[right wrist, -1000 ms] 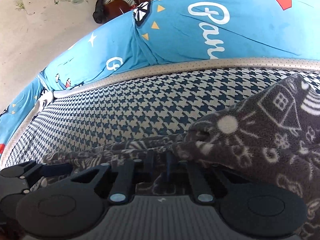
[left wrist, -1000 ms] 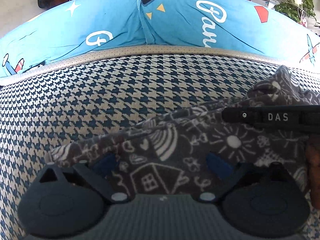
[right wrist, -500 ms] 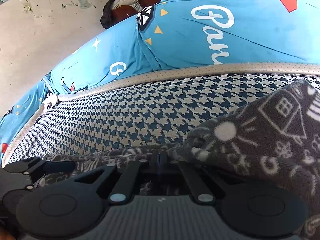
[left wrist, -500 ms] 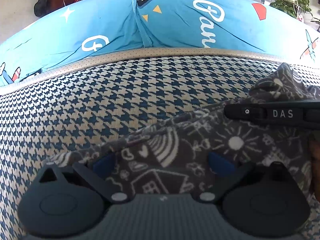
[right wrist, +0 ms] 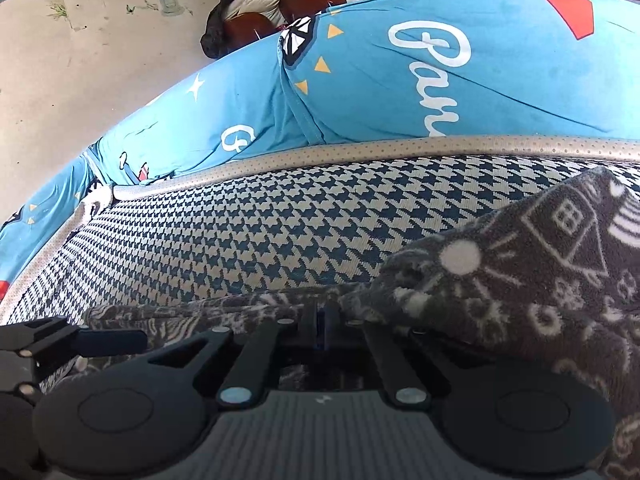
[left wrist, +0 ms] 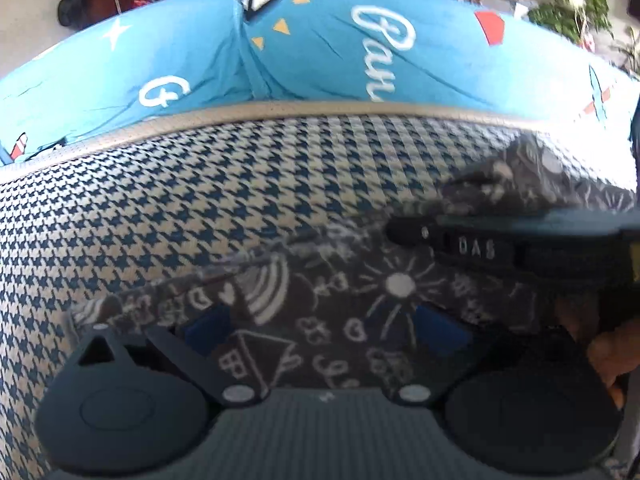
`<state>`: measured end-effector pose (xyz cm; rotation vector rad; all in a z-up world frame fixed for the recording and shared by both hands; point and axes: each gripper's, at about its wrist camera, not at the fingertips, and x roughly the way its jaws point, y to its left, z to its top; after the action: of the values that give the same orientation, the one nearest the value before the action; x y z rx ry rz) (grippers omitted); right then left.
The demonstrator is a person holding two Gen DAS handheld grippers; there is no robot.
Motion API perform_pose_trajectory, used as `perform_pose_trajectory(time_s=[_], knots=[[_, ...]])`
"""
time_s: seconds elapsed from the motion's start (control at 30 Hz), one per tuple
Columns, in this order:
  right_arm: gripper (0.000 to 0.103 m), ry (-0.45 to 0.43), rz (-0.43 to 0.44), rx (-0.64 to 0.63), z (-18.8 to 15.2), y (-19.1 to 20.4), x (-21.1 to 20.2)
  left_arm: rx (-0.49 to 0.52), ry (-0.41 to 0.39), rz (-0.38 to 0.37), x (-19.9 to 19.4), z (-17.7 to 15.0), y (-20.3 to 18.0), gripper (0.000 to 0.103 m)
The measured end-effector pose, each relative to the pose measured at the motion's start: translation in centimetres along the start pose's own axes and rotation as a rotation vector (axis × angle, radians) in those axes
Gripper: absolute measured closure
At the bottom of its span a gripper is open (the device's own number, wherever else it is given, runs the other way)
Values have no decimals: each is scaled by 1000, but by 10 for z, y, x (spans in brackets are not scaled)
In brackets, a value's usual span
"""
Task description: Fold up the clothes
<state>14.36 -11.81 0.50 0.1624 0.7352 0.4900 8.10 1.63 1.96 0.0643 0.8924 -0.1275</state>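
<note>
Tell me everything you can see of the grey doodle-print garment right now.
The garment is dark grey, fleecy-looking fabric printed with white suns, houses and hearts. It lies rumpled on the houndstooth cushion. The right gripper is shut on its edge; the left gripper is open with cloth between its fingers.

Motion-blurred across the left wrist view, worst at 3 o'clock, where the grey patterned garment (left wrist: 360,304) smeared behind the right gripper (left wrist: 404,232). Hidden under that cloth: the left gripper (left wrist: 324,320) fingertips. Cut off at 3 o'clock: a hand (left wrist: 608,352), only fingers seen. In the right wrist view, garment cropped at 4 o'clock.
</note>
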Motion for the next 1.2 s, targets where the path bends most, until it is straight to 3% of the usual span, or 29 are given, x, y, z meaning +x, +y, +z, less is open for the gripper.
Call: perform_pose_trajectory(time_s=[0.23, 0.4, 0.5, 0.77, 1.07, 1.2], knots=[[94, -18, 17, 20, 7, 0, -28, 32, -6, 28, 7, -7, -6, 0], [87, -74, -37, 70, 13, -17, -68, 37, -5, 34, 9, -8, -8, 0], [80, -101, -115, 127, 12, -33, -95, 39, -5, 35, 9, -9, -9, 0], [79, -157, -286, 290, 2, -81, -161, 41, -9, 34, 9, -9, -9, 0], [72, -189, -419, 412, -22, -122, -221, 42, -11, 35, 9, -10, -9, 0], [62, -196, -433, 476, -29, -138, -229, 42, -11, 37, 9, -11, -9, 0]])
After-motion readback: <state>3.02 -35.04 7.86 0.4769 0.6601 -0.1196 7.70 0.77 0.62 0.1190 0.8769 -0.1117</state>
